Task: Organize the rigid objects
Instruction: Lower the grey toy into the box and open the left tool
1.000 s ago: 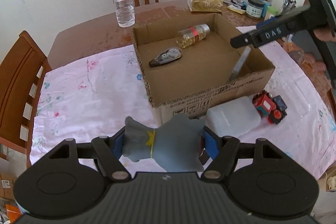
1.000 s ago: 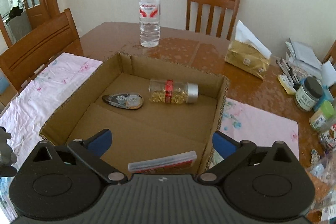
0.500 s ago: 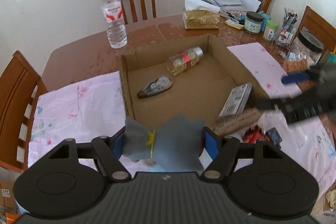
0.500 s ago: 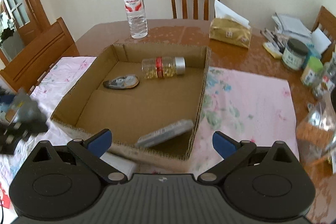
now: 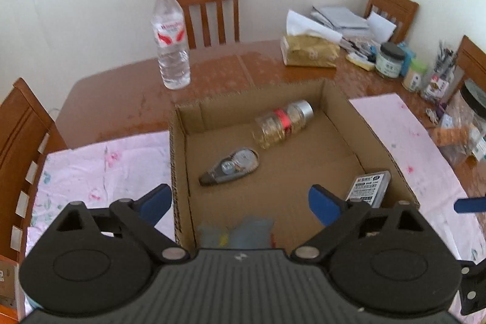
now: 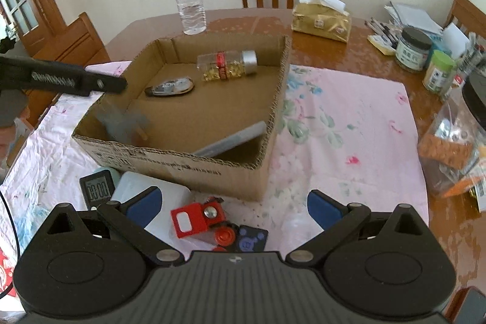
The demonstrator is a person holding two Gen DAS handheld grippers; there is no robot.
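My left gripper (image 5: 240,204) tilts downward, its jaws opening wide, pads pressing on nothing. My right gripper (image 6: 234,204) also tilts downward, jaws spread wide, blue pads (image 6: 323,208) apart with nothing gripped between them.

The cardboard box (image 6: 275,99) is plain brown. The cloth (image 6: 349,123) under it is pale pink with a flower print of blue, green and red. The table (image 5: 121,102) is glossy reddish-brown wood. The toy truck (image 6: 199,219) is red. The water bottle (image 5: 171,50) is clear with a red-and-white label. The tissue pack (image 6: 322,22) is gold.
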